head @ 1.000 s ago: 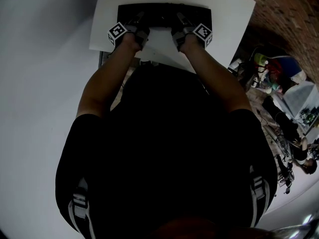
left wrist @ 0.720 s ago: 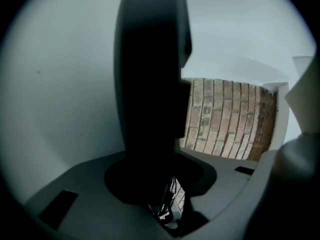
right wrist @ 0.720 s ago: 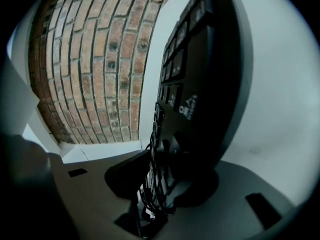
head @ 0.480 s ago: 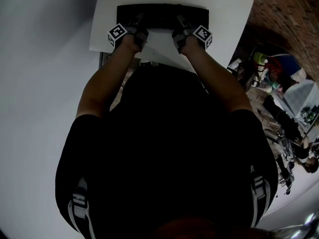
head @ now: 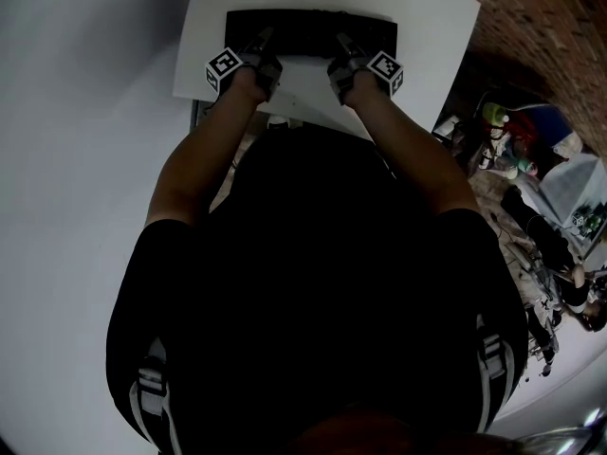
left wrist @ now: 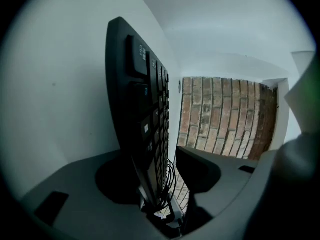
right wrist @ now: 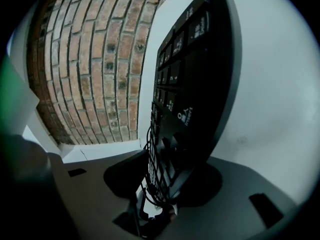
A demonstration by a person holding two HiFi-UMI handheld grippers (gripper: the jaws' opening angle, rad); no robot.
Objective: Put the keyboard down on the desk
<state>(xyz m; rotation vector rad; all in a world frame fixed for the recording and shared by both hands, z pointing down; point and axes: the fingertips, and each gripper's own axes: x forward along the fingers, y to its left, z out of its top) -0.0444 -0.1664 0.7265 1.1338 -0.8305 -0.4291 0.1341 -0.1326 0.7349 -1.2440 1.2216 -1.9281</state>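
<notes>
Black keyboard lying flat on white worktop, toward the far edge. Left gripper and right gripper at its near rim, jaws wide after just opening, rim between them, unclamped. On one key, white print reading "Insert"; other legends too blurred.

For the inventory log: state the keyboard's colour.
The keyboard is black, clearest in the right gripper view.
</notes>
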